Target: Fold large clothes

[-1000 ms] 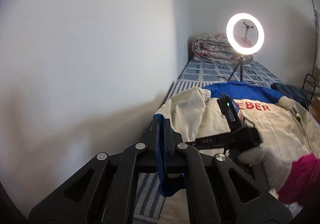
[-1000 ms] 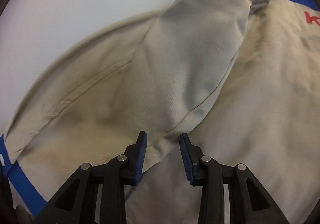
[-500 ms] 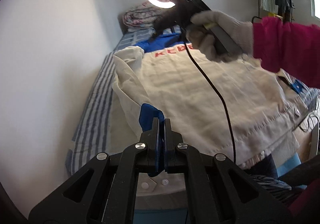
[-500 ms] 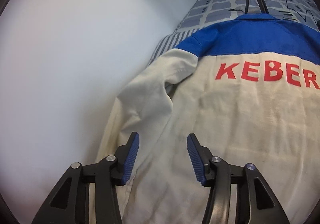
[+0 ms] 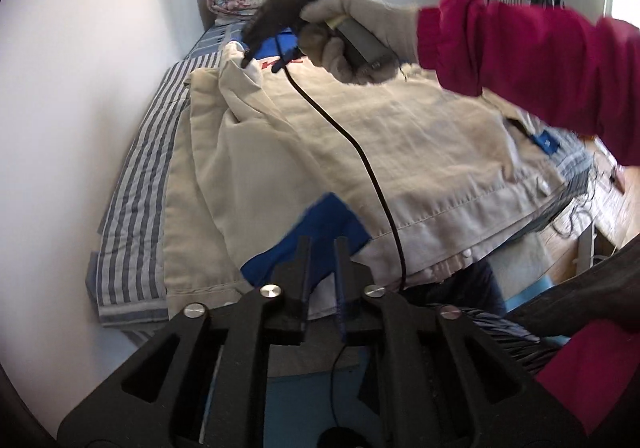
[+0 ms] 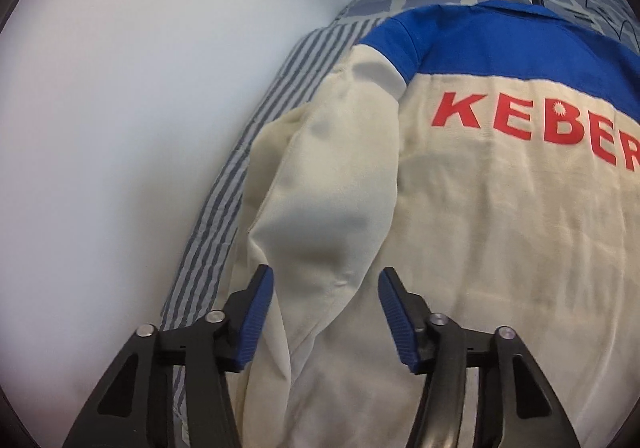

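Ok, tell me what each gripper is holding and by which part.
Right gripper: nothing, jaws open over the jacket's sleeve. Left gripper: jaws parted at the blue cuff; grip unclear.

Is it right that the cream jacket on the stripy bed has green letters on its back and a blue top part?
Not quite. The letters on the jacket are red, not green, as the right wrist view shows. The rest is right: it is cream with a blue top part and lies on the stripy bed.

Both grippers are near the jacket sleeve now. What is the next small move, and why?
Probably lower the right gripper and close it on the sleeve: its jaws stand wide open over that sleeve, which lies loose along the jacket side. The left gripper seems to have let go of the blue cuff.
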`<action>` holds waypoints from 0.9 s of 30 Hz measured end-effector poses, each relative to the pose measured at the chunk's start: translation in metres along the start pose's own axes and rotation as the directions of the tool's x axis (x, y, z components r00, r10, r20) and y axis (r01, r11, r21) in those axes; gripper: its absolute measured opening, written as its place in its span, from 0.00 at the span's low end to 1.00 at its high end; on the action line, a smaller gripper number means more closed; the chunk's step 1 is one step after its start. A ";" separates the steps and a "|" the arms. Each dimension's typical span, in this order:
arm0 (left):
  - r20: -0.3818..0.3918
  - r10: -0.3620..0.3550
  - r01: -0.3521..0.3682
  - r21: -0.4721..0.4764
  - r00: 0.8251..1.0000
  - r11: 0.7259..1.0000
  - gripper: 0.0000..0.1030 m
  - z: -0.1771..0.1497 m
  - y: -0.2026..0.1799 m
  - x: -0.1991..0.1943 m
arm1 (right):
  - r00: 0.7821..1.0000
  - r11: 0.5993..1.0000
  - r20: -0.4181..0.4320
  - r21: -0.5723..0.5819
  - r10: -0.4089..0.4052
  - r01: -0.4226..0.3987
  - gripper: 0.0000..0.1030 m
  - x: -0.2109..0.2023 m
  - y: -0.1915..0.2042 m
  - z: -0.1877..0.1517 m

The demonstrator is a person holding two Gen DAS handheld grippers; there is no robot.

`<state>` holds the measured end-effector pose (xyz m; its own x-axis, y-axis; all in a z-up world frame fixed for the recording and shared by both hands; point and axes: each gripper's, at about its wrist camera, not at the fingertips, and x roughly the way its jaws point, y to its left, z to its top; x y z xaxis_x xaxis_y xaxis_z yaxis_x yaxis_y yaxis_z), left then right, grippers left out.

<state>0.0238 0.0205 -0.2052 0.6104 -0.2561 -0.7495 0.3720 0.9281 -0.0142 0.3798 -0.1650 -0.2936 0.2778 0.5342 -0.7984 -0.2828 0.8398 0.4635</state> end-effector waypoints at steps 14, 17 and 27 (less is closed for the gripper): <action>-0.049 -0.030 0.008 -0.393 0.998 0.920 0.40 -0.011 0.075 0.019 | 0.999 0.997 0.003 -0.065 -0.039 0.039 0.48 0.012 0.032 0.017; -0.065 -0.070 0.032 -0.471 0.995 0.882 0.40 -0.017 0.086 0.030 | 0.996 0.995 -0.061 -0.078 -0.068 0.063 0.07 0.023 0.033 0.014; -0.080 -0.214 0.122 -0.610 0.974 0.783 0.47 -0.034 0.097 0.062 | 0.999 0.994 0.004 0.103 -0.041 0.040 0.07 -0.061 -0.070 -0.020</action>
<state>0.0737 0.1042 -0.2755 0.4592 -0.4262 -0.7795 -0.0609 0.8603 -0.5062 0.3641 -0.2580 -0.2848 0.2927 0.4999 -0.8151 -0.1751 0.8661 0.4683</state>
